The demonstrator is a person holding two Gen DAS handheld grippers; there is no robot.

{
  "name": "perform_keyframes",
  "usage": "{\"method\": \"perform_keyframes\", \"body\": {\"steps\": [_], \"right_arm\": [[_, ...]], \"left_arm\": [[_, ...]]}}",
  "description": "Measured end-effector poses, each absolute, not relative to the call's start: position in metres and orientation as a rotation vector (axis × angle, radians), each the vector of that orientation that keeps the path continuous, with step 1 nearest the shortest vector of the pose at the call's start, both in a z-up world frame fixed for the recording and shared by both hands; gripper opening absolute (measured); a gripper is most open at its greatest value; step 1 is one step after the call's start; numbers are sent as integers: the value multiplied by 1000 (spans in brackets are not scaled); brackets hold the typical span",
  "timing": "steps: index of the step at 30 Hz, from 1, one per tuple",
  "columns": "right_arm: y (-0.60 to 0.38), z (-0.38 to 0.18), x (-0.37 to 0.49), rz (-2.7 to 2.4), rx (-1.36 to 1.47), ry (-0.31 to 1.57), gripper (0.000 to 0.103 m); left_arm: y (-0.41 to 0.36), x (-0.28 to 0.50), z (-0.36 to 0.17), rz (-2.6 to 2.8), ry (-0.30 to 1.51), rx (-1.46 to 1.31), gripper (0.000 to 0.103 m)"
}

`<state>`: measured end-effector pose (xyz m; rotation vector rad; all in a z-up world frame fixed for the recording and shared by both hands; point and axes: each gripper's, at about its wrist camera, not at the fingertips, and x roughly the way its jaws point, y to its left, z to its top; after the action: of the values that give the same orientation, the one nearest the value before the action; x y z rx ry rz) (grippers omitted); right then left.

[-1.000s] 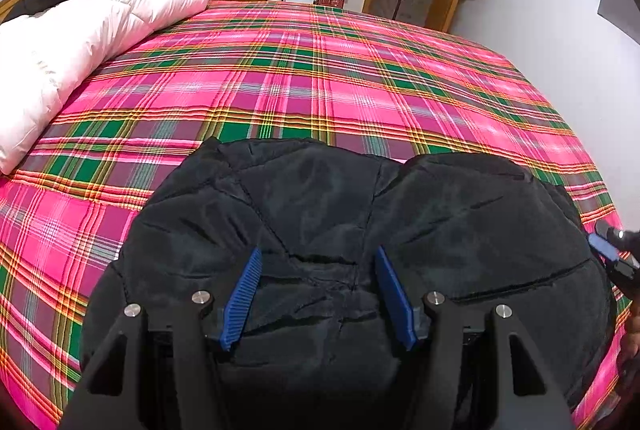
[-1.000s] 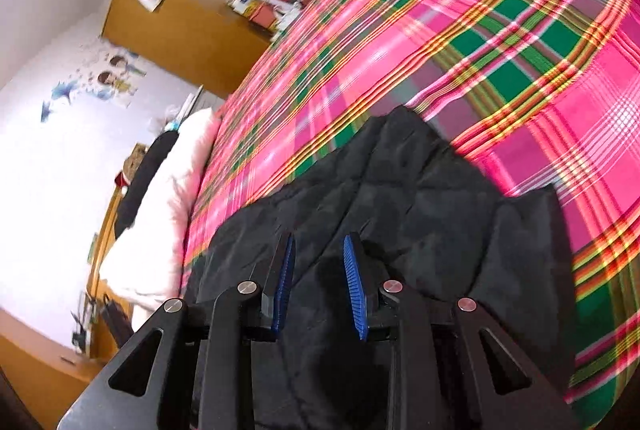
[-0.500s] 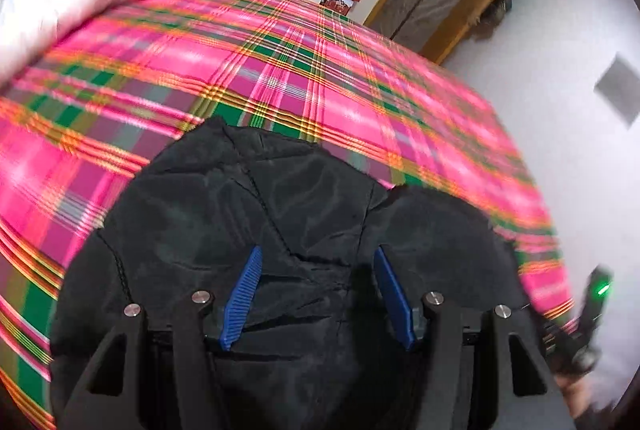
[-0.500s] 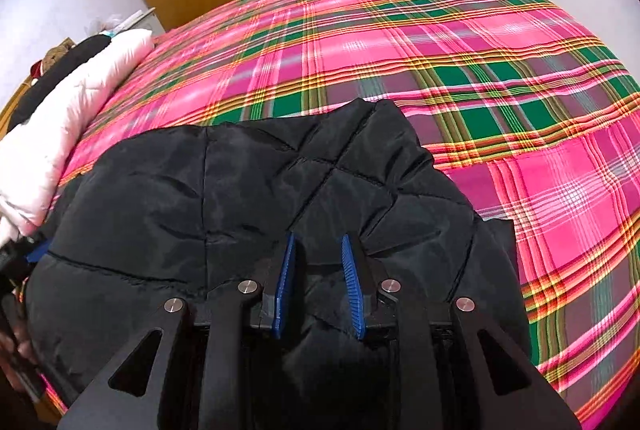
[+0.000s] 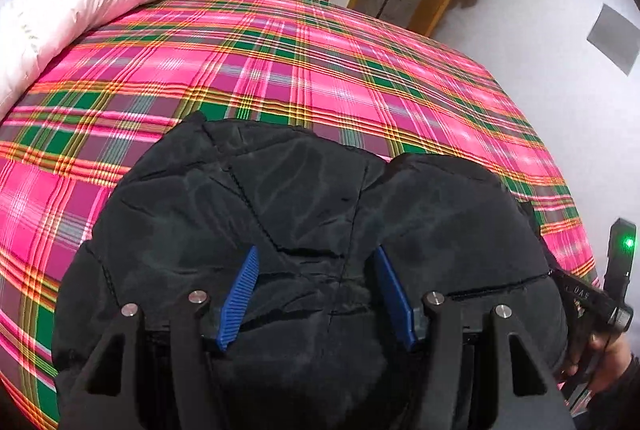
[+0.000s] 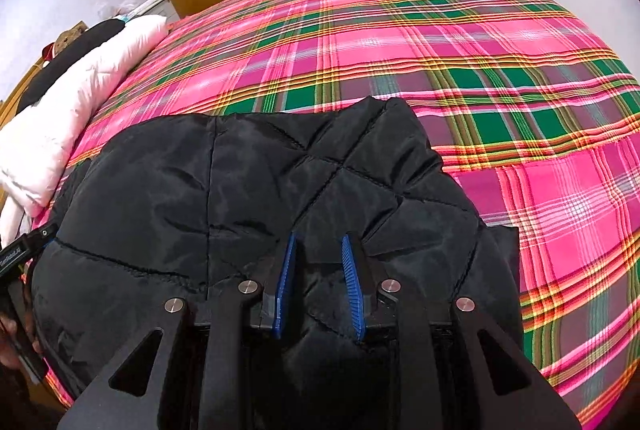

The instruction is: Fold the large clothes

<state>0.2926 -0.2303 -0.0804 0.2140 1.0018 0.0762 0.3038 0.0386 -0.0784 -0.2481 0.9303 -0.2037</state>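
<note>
1. on the bed [image 5: 320, 62], at its near edge: jacket [image 5: 304, 214], black and quilted, bunched into a broad mound, long axis running along that edge, side to side.
2. straight ahead of and below both pairs of fingers, so no sideways reach needed; judged next: a bite into the near hem and a carry toward the bed's far side.
3. above the bed's near edge, over the mound's middle: left gripper [image 5: 316, 254], fingers spread wide, released, seams running unbroken beneath them.
4. further toward the bed's right side, over the diamond-quilted part: right gripper [image 6: 319, 238], fingers close together with fabric showing in the narrow gap; cannot tell whether clenched on a fold or merely hovering.
5. equally near, by the look of it: neither gripper closer to the hem, each over its own half, the other's black body just visible at the frame edge of each view.
6. plenty of bare plaid toward the bed's far side for a fold; pale quilt [image 6: 80, 82] well off at the bed's left end.
7. against a second ago: right view rolled from a steep tilt back to level; left view tipped and returned; jacket's outline on the bed unchanged; both finger gaps much the same.
</note>
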Motion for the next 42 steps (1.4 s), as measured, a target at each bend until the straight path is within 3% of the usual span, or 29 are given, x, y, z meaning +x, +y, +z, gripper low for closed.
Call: {"method": "perform_keyframes", "body": {"steps": [3, 5, 6, 11, 16, 21, 25, 31, 42], "right_arm": [[-230, -80, 292, 44, 215, 993, 19], [-226, -79, 291, 16, 194, 981, 15], [-225, -77, 290, 9, 186, 972, 12], [-209, -51, 278, 11, 158, 901, 7], [-168, -24, 247, 108, 163, 839, 7], [-131, -53, 232, 135, 73, 868, 7], [-140, -77, 245, 136, 75, 890, 0], [-142, -90, 250, 127, 81, 880, 0], [-209, -45, 235, 31, 175, 778, 2]], "left_arm": [[39, 305, -78, -188, 927, -259, 59], [41, 306, -77, -158, 920, -257, 40], [43, 306, -75, -146, 911, -247, 36], [37, 294, -59, -152, 842, -202, 26], [19, 265, -39, -201, 770, -163, 26], [0, 249, -58, -229, 837, -99, 26], [-4, 258, -75, -220, 881, -79, 28], [-11, 273, -93, -191, 891, -69, 28], [42, 270, -52, -92, 797, -105, 28]]}}
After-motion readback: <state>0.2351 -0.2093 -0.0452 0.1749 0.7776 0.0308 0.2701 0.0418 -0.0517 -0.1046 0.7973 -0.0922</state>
